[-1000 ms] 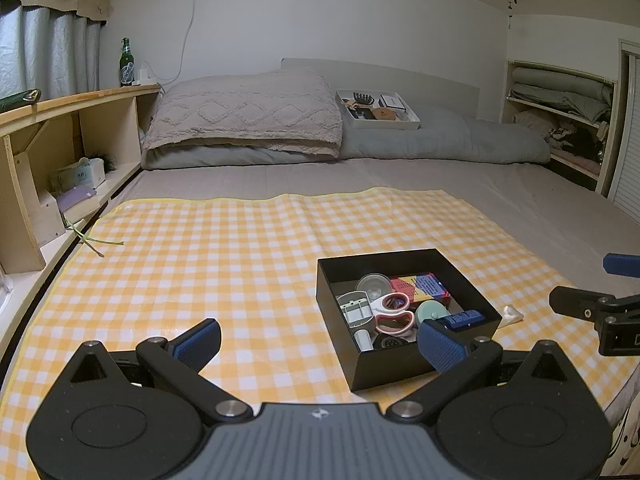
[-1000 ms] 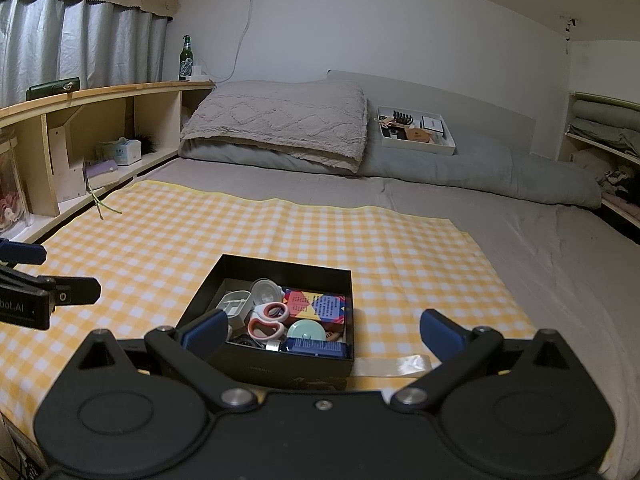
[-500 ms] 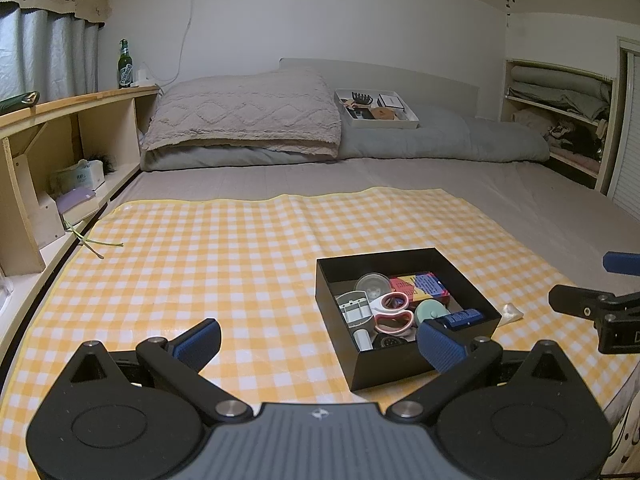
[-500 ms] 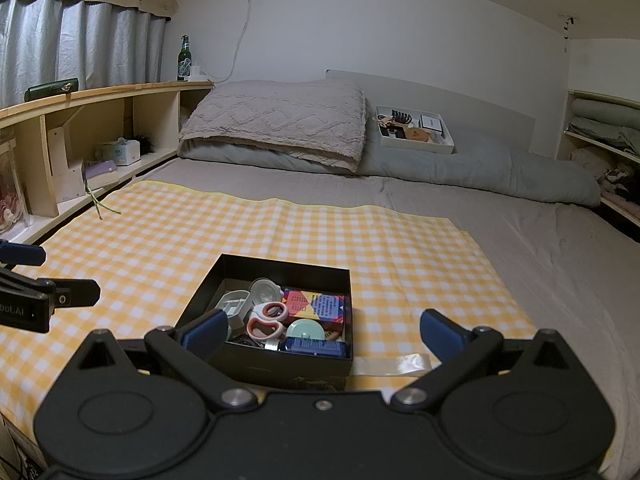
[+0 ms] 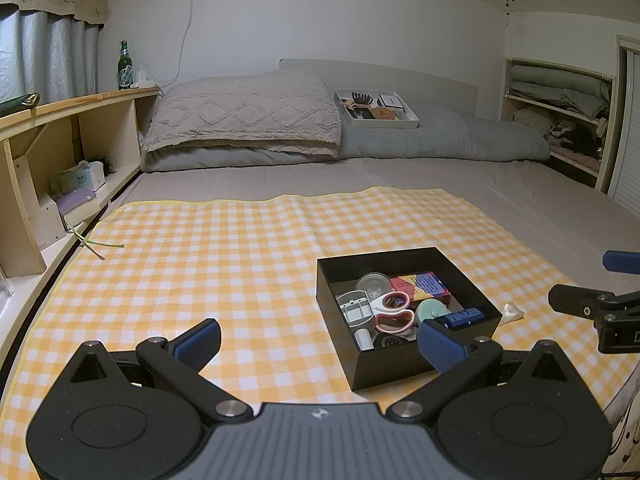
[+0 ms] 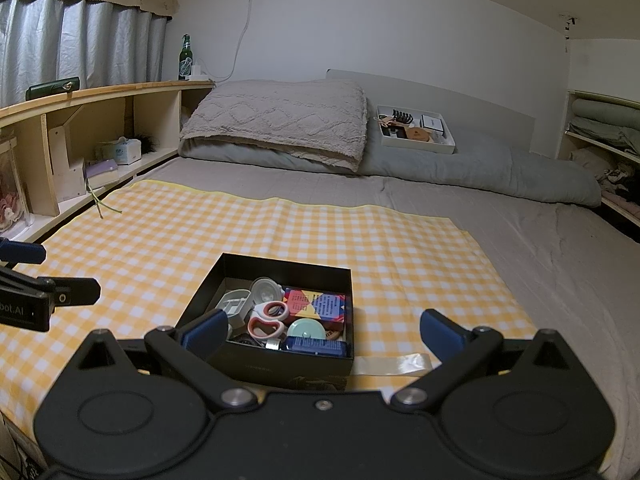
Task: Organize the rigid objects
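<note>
A black open box (image 5: 400, 366) (image 6: 276, 364) sits on the yellow checked cloth (image 5: 224, 264) (image 6: 168, 240) on the bed. It holds pink-handled scissors (image 5: 394, 314) (image 6: 269, 320), a colourful card box (image 5: 420, 285) (image 6: 316, 306), a mint round lid (image 5: 431, 311) (image 6: 306, 329), a blue bar (image 5: 462, 317) (image 6: 316, 346), a grey adapter (image 5: 355, 309) (image 6: 234, 304) and a clear round lid (image 5: 374, 283) (image 6: 265, 289). My left gripper (image 5: 318, 338) is open and empty, near the box's front left. My right gripper (image 6: 320, 330) is open and empty, just before the box.
A strip of clear tape (image 6: 392, 364) lies right of the box; a small white scrap (image 5: 512, 312) lies beside it. Pillows (image 5: 248, 116), a white tray of items (image 5: 376, 110) and wooden shelves (image 5: 60, 152) ring the bed. Green stems (image 5: 94, 242) lie at the cloth's left edge.
</note>
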The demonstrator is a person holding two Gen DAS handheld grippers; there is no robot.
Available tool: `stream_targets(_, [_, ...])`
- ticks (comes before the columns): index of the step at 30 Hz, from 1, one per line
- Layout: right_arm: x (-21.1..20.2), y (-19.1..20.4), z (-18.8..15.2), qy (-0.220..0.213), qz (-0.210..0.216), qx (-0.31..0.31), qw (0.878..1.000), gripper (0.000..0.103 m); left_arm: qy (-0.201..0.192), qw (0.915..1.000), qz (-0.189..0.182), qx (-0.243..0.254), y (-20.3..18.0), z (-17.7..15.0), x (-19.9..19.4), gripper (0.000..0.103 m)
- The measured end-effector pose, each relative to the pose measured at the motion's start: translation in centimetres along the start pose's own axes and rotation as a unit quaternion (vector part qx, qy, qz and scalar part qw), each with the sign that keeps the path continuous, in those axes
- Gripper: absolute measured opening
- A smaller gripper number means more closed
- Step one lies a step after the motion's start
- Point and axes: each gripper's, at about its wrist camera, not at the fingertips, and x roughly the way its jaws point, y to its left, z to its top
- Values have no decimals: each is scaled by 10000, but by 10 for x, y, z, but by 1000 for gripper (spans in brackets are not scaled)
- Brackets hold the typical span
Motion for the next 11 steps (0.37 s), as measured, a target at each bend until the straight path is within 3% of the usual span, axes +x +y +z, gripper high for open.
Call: stream_targets(11, [0,0,0,0,-2,10,10000,103,-3,10000,9,17,4,1,0,103])
